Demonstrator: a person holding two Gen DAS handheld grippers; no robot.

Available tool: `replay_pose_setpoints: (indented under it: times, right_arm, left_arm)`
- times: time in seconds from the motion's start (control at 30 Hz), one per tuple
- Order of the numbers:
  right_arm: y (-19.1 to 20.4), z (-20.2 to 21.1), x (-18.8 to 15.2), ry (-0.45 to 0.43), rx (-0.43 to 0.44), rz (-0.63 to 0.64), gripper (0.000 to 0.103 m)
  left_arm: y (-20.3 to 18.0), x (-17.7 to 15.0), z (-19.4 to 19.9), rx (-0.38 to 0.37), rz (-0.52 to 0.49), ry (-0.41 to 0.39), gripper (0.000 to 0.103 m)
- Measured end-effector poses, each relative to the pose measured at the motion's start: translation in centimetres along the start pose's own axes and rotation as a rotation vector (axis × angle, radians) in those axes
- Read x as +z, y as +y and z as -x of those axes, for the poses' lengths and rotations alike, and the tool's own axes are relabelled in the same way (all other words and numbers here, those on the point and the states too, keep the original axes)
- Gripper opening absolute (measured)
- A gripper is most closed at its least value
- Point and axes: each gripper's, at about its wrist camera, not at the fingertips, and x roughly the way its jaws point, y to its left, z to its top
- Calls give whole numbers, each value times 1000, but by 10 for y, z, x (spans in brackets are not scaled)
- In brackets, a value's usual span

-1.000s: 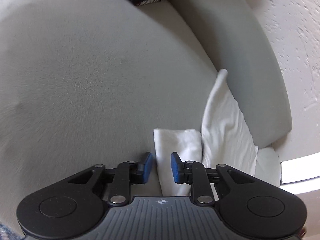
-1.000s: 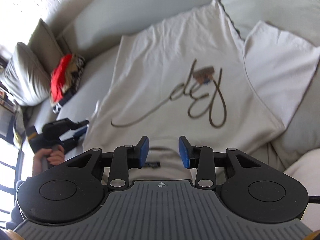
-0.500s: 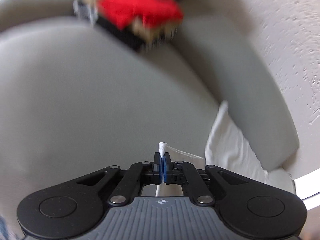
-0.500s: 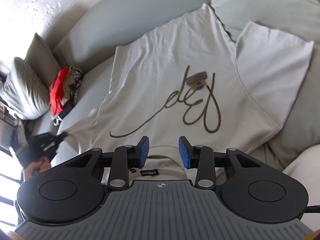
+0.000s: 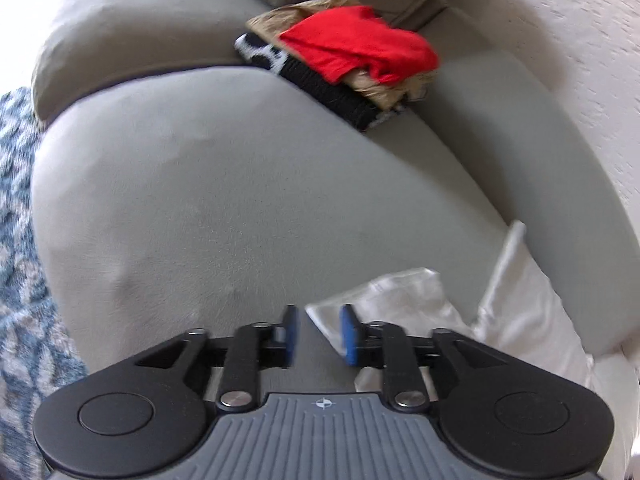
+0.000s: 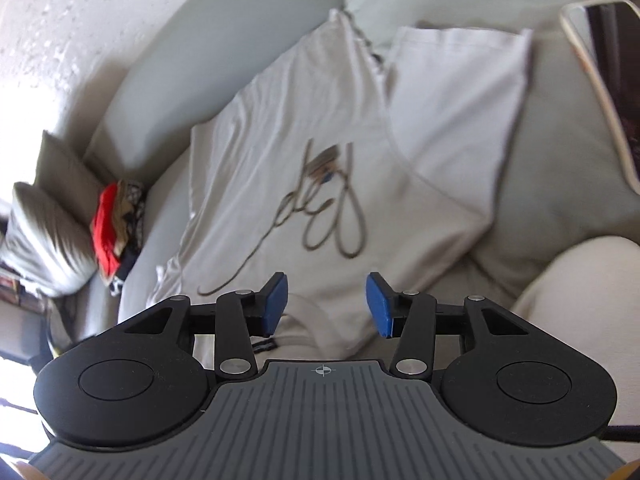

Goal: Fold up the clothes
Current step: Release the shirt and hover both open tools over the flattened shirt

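A pale grey-green upholstered sofa set against a rough white plaster wall serves as the folding surface, with a blue-and-white patterned rug on the floor at its edge. The task's garment, an off-white short-sleeved T-shirt with a brown looping script print, lies face up and spread across the seat cushions, one sleeve extended flat toward the sofa back; no part of the body appears folded over, so by this evidence the shirt is laid out and smoothed but the folds themselves are yet to be made. The right gripper hovers over the neckline end of the shirt, its blue-padded fingers well apart and opening, with cloth visible below them but nothing pinched. The left gripper is at the shirt's other side, where a rumpled white sleeve lies on the cushion; its fingers are opening, a narrow gap between them, and the sleeve's corner sits just beside the right-hand pad without being pressed, so nothing is held. At the far end of the sofa, against a grey-beige throw pillow, rests a small stack of garments, red cloth over tan and black-and-white knit, which looks like finished or waiting items; which of the two cannot be told. Remaining work, as judged: bring in both sleeves, fold the body, and place the shirt aside.
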Motion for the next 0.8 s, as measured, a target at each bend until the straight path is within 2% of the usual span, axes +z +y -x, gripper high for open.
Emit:
replay_pose_setpoints:
  times: [0.03,0.1,0.17,0.23,0.27,0.33,0.4,0.47,0.67,0.7,0.73,0.8]
  right_arm:
    - [-3,1,-1,-10,-16,1,50]
    - [-4,-2,-2,8,-67,21,50]
    - [-7,-8,-3,40,-112,34,50]
    - [-17,-16,-4,67,-102,-6,49]
    - [-25,-20,-3,58,-102,-41,49]
    - [-42,-26,1,24,-118,-113,47]
    - [-57,-29,6,-12,-101,-192,38]
    - [-64,-33,11,-24,-71,-246,43]
    - [-55,-63,11,-23,-146,-190,43]
    - [-53,-63,9,-36,-162,-178,38]
    - [-51,-63,7,-49,-179,-157,18]
    - [-46,-59,6,-62,-234,-77,3]
  left_arm:
    - [-4,-3,9,-12,-25,18,28]
    - [-17,-15,24,-57,-79,102,29]
    - [-37,-40,37,-128,-171,169,35]
    - [-56,-66,49,-197,-263,234,36]
    - [-66,-82,49,-206,-311,253,36]
    - [-83,-107,41,-213,-371,279,36]
    - [-97,-127,33,-206,-410,293,33]
    - [-109,-138,27,-184,-439,282,33]
    - [-128,-149,23,-200,-467,278,32]
    - [-130,-150,22,-197,-470,279,33]
    - [-132,-152,22,-195,-473,280,33]
    - [-132,-154,24,-187,-477,283,33]
